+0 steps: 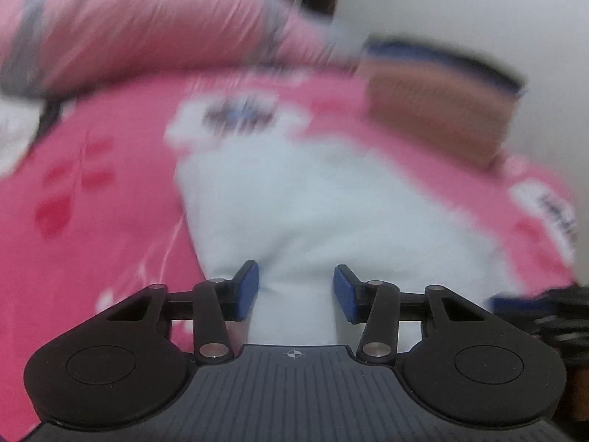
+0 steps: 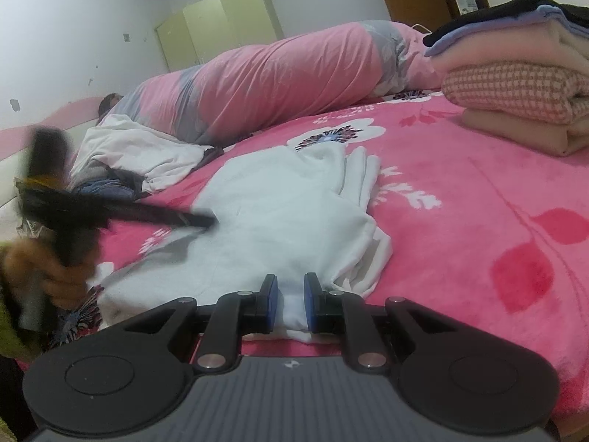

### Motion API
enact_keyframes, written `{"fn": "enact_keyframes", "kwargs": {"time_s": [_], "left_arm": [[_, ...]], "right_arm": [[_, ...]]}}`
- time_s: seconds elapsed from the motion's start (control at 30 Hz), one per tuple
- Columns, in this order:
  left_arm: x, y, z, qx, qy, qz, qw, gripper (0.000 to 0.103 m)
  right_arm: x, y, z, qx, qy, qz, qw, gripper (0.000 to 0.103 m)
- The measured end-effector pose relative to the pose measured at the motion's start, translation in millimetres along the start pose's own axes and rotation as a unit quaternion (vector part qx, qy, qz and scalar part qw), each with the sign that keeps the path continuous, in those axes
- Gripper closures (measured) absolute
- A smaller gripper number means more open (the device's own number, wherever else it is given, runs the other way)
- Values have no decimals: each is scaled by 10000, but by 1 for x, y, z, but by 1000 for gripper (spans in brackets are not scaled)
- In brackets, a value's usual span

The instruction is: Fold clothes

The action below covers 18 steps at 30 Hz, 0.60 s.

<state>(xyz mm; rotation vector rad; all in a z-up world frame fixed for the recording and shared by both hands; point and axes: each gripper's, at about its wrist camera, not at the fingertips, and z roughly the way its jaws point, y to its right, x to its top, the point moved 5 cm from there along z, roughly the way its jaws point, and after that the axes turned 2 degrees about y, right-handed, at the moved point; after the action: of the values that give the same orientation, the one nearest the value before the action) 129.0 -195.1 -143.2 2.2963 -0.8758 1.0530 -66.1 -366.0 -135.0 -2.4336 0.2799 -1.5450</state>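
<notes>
Nearest, the right gripper (image 2: 290, 301) is pinching the white garment's (image 2: 287, 213) near edge between narrowed jaws while the left gripper (image 1: 295, 292) is straddling it half-open, ungripped, on the pink bedspread (image 2: 460, 191), likely mid-fold, needing the edge carried toward the folded stack (image 2: 515, 84).

no readable text, label, brand or number is seen in either view; only a small crosshair mark is printed on each gripper body.

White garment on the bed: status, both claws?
Right claw pinching white garment edge. Left claw open, straddling it. Folded stack clear, far right.
</notes>
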Motion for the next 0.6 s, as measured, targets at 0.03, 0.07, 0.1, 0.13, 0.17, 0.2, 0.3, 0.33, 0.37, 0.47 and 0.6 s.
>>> {"fn": "enact_keyframes", "kwargs": {"time_s": [0.03,0.07,0.1,0.13,0.17,0.2,0.3,0.33,0.37,0.47,0.6], "left_arm": [[2,-1,-1,-41,65,-15,10000,61],[8,-1,-4,-71,158,-46,9998,61],[15,-1,-8,-99,256,-81,9996,61],[22,-1,-12,-127,354,-115,9992,61],[29,-3,-10,-101,432,-137,9989,61],[36,-6,-7,-62,505,-155,9986,60],[50,-18,18,181,421,-271,9986,60],[48,-24,32,287,250,-315,9988,60],[45,-30,46,391,71,-356,9986,60],[50,-30,46,391,178,-312,9986,60],[73,-28,34,310,603,-286,9973,55]], "right_arm": [[0,0,0,9,0,11,10000,87],[0,1,0,18,0,23,10000,87],[0,1,0,28,0,37,10000,87],[0,2,0,43,0,58,10000,87],[0,3,0,58,-1,80,10000,87],[0,3,0,73,-1,101,9999,87],[1,5,1,113,-2,159,9998,87],[0,4,0,109,2,160,9998,87],[0,4,0,107,4,155,9998,87],[0,5,0,134,7,181,9997,87],[0,7,1,180,7,239,9996,87]]}}
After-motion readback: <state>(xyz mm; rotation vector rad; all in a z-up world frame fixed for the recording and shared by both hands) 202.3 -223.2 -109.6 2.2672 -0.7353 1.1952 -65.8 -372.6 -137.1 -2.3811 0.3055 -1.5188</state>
